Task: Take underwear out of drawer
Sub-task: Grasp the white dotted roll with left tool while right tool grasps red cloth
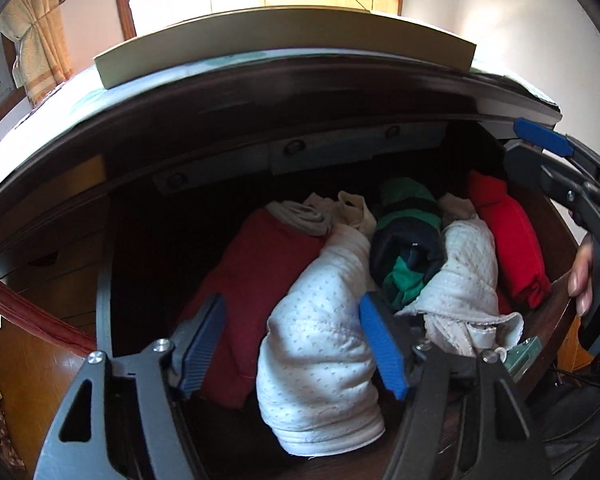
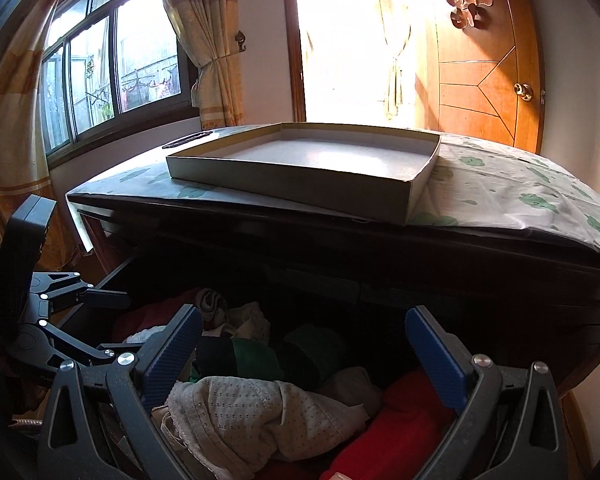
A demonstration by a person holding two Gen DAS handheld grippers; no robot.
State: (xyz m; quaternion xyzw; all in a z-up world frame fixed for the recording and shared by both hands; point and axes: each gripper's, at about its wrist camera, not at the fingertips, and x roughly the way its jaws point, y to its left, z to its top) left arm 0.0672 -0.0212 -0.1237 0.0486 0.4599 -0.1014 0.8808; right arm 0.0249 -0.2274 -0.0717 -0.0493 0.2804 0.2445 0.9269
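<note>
We look down into the open drawer (image 1: 104,280), where rolled underwear lies in a row. Nearest us is a white dotted roll (image 1: 320,352), with a dark red roll (image 1: 256,280) touching its left side and a green-and-navy roll (image 1: 408,248) on its right. Beyond that come a quilted white piece (image 1: 460,276) and a bright red roll (image 1: 508,240) by the drawer's right wall.

Our left tongs (image 1: 300,344) straddle the white dotted roll, one blue pad on either side. The right pad meets the cloth's edge, but we cannot tell whether the left pad touches it; the jaws stand partly apart.

Our right tongs (image 2: 304,354) hang wide open above the quilted white piece and the bright red roll, gripping nothing.

On the tabletop (image 2: 500,200) above the drawer sits a shallow cardboard tray (image 2: 300,168) on a patterned cover.
</note>
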